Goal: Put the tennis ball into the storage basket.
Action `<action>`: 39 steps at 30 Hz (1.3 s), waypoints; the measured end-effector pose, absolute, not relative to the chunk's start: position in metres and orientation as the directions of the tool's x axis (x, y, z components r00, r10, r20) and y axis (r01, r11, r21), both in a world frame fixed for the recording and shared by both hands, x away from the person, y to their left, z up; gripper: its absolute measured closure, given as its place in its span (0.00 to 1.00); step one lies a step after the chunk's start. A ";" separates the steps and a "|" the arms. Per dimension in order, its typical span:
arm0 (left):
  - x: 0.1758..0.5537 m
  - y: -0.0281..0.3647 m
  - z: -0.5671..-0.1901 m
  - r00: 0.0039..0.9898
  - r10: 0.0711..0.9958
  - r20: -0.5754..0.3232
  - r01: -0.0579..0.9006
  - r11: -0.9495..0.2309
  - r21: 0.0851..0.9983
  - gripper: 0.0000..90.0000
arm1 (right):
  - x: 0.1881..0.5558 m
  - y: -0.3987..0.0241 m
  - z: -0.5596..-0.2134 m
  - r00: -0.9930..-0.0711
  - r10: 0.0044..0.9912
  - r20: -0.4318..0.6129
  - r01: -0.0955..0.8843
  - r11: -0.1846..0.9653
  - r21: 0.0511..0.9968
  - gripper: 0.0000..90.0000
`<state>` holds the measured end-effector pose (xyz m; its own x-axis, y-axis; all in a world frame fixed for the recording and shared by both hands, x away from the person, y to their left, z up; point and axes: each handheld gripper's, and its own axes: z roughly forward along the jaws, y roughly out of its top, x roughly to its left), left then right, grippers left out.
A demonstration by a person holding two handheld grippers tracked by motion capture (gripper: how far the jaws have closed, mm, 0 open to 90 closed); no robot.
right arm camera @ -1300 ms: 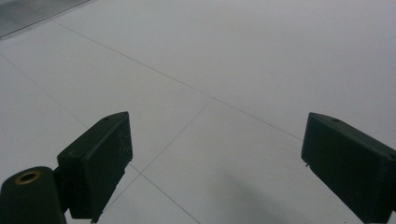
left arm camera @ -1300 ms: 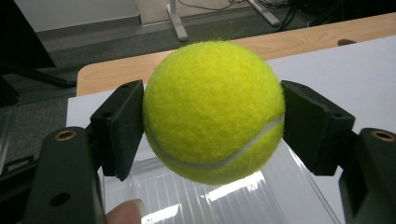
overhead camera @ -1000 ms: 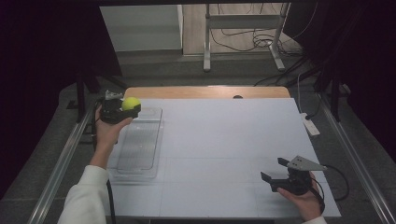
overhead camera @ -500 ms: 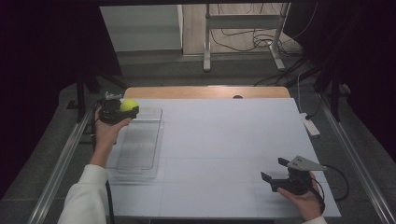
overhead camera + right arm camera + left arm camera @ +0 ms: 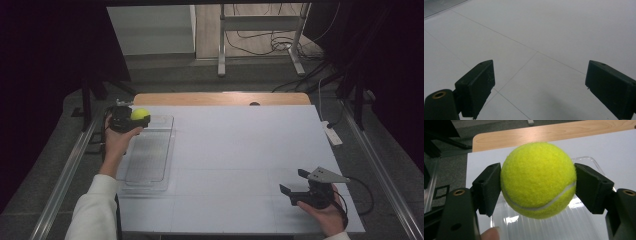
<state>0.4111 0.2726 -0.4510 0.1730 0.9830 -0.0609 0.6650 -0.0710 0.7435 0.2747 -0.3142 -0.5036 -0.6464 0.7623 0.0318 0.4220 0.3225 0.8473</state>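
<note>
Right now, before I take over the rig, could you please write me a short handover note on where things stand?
Left gripper: shut on the tennis ball, held over the far end of the clear plastic tray at the table's left side.
Right gripper: open, holding nothing, low over the white table near its front right corner.
Done: ball picked up and brought over the tray.
Left: probably lower the ball into the tray and release it; the tray looks empty so far.
</note>
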 end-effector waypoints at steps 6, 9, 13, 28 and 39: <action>0.415 0.273 -0.458 0.169 0.984 -0.056 0.688 -0.078 0.722 0.30 | 0.275 -0.315 -0.504 -0.647 0.762 0.033 0.420 0.320 0.849 0.10; 0.416 0.273 -0.461 0.167 0.984 -0.058 0.696 -0.076 0.714 0.30 | 0.275 -0.315 -0.504 -0.647 0.761 0.033 0.420 0.321 0.849 0.10; 0.417 0.273 -0.465 0.162 0.985 -0.056 0.708 -0.077 0.702 0.30 | 0.275 -0.315 -0.504 -0.647 0.762 0.034 0.421 0.320 0.849 0.10; 0.420 0.274 -0.476 0.162 0.985 -0.056 0.752 -0.087 0.653 0.30 | 0.275 -0.314 -0.504 -0.648 0.761 0.032 0.422 0.323 0.847 0.10; 0.423 0.270 -0.483 0.165 0.985 -0.040 0.776 -0.105 0.621 0.30 | 0.275 -0.314 -0.504 -0.647 0.762 0.034 0.424 0.322 0.847 0.10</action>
<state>0.4231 0.2701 -0.4834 0.1653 0.9854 -0.0400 0.7764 -0.1050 0.6215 0.2753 -0.3144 -0.5045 -0.6470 0.7617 0.0339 0.4236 0.3222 0.8466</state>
